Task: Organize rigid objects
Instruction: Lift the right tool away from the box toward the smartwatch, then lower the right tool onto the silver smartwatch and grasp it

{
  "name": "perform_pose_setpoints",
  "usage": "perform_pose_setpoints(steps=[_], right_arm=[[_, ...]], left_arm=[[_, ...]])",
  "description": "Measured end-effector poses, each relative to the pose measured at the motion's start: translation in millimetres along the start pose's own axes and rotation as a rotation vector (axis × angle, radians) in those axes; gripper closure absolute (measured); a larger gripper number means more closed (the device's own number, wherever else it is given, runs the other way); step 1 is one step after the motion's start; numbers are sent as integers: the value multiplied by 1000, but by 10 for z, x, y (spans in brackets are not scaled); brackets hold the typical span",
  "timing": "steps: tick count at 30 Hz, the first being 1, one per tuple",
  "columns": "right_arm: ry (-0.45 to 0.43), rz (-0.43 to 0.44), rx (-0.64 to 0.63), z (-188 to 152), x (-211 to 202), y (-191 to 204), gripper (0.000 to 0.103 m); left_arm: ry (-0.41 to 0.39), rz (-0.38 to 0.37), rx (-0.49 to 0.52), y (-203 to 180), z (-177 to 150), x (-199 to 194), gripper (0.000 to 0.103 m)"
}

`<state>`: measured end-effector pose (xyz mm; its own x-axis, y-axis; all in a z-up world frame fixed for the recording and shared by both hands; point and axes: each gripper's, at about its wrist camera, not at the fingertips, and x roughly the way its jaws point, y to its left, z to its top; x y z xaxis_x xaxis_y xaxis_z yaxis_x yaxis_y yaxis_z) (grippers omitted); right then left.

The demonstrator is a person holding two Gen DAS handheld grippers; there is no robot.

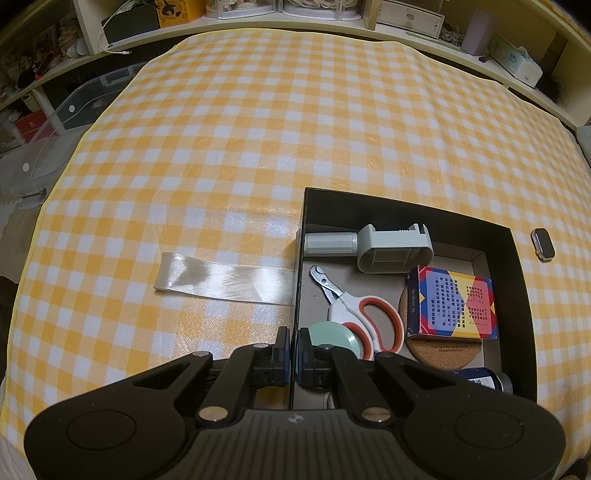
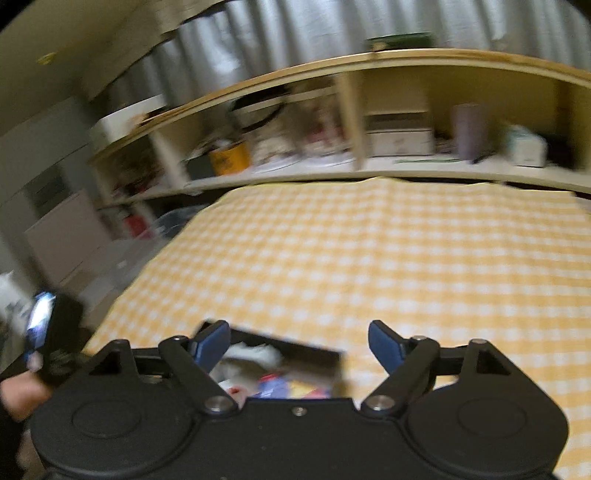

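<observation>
Home room: cluttered shelves (image 1: 406, 22), curtain (image 2: 332, 33), checkered tablecloth (image 1: 258, 129).

Bare checked cloth (image 1: 258, 129) beyond box (image 1: 406, 206)

checked cloth (image 1: 258, 129) bears black box (image 1: 517, 258), ribbon (image 1: 225, 282), smartwatch (image 1: 542, 244).

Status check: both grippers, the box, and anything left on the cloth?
Left gripper shut on the black box's left wall. Right gripper open, nothing between the jaws, above the box. Smartwatch and ribbon outside on the cloth.
</observation>
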<state>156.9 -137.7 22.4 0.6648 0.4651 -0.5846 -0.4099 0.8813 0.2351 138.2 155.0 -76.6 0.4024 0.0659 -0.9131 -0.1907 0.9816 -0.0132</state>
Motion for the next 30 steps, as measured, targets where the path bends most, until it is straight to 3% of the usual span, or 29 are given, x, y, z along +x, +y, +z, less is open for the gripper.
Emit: perform_pose_setpoints(steps=[4, 8, 16, 23, 24, 28, 30], right_arm=[[-24, -108, 60, 8, 43, -305, 6], [-35, -202, 112, -42, 137, -586, 0], [-43, -343, 163, -291, 375, -963, 0], [-44, -352, 190, -360, 611, -1150, 0], [-34, -350, 196, -366, 646, -1177, 2], [13, -323, 218, -381, 816, -1309, 28], [36, -328, 234, -404, 903, -1379, 33]], left_arm=[[0, 1, 1, -4, 0, -2, 100], [0, 0, -1, -9, 0, -4, 100], [0, 0, 0, -22, 7, 1, 100], [0, 0, 0, -31, 4, -1, 100], [0, 0, 1, -30, 5, -2, 100], [0, 1, 2, -35, 5, -4, 100], [0, 1, 1, -38, 5, -5, 100]])
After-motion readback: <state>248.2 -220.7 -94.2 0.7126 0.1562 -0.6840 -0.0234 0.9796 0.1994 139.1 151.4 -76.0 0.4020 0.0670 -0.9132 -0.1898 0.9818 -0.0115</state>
